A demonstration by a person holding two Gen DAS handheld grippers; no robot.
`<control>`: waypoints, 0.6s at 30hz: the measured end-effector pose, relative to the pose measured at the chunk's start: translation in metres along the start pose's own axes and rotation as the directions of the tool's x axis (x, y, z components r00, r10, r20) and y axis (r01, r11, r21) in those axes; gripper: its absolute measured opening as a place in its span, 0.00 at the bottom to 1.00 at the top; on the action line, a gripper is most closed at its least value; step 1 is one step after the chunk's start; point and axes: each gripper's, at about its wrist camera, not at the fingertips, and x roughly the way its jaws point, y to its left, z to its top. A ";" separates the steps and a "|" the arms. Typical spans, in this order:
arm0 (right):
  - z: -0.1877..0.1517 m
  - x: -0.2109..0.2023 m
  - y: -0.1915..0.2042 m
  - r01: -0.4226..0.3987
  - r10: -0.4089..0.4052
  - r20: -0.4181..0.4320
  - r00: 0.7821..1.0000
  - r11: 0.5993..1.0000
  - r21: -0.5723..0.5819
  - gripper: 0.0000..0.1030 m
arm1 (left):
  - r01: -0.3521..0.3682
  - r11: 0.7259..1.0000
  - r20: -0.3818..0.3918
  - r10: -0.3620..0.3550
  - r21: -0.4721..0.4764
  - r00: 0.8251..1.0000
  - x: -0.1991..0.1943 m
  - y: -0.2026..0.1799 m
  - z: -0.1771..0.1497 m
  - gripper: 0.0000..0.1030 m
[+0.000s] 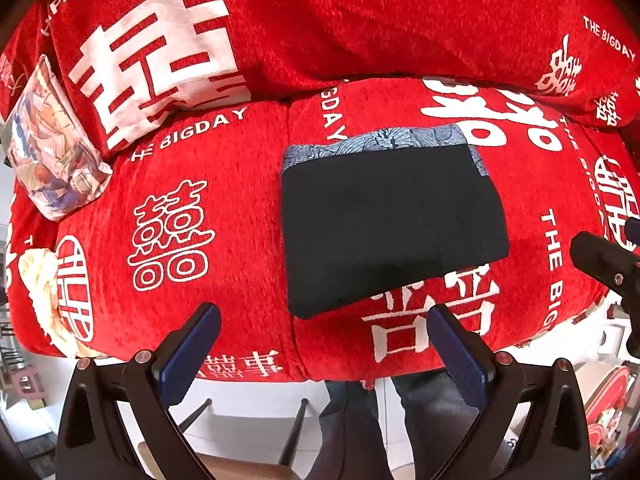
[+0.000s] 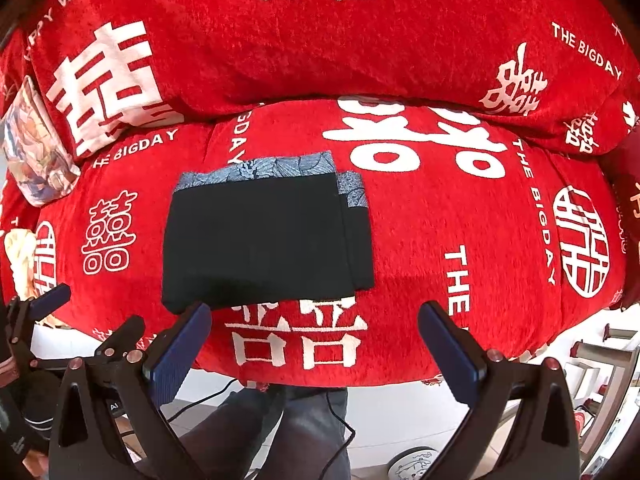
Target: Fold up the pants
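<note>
The black pants (image 1: 392,224) lie folded into a flat rectangle on the red sofa seat (image 1: 200,168), with a blue patterned band along the far edge. They also show in the right wrist view (image 2: 264,236). My left gripper (image 1: 324,320) is open and empty, held back from the pants' near edge. My right gripper (image 2: 316,320) is open and empty, near the pants' front right corner, not touching them. The right gripper's tip shows at the right edge of the left wrist view (image 1: 600,260).
A patterned cushion (image 1: 52,160) leans at the sofa's left end. A cream cloth (image 1: 40,280) lies at the left of the seat. The sofa back (image 1: 360,20) rises behind. Below the seat edge are the person's legs (image 2: 280,432), a cable and a wooden stool (image 1: 240,464).
</note>
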 end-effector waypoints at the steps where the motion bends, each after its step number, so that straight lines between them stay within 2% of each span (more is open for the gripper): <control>1: 0.000 0.001 0.000 0.004 -0.004 0.000 1.000 1.000 -0.005 1.00 | -0.001 1.000 0.000 0.001 0.001 1.000 0.000 0.000 0.000 1.00; 18: 0.006 0.008 0.005 0.045 -0.046 -0.014 0.999 0.997 -0.057 1.00 | -0.024 1.000 0.010 0.024 0.012 1.000 0.001 0.001 0.005 1.00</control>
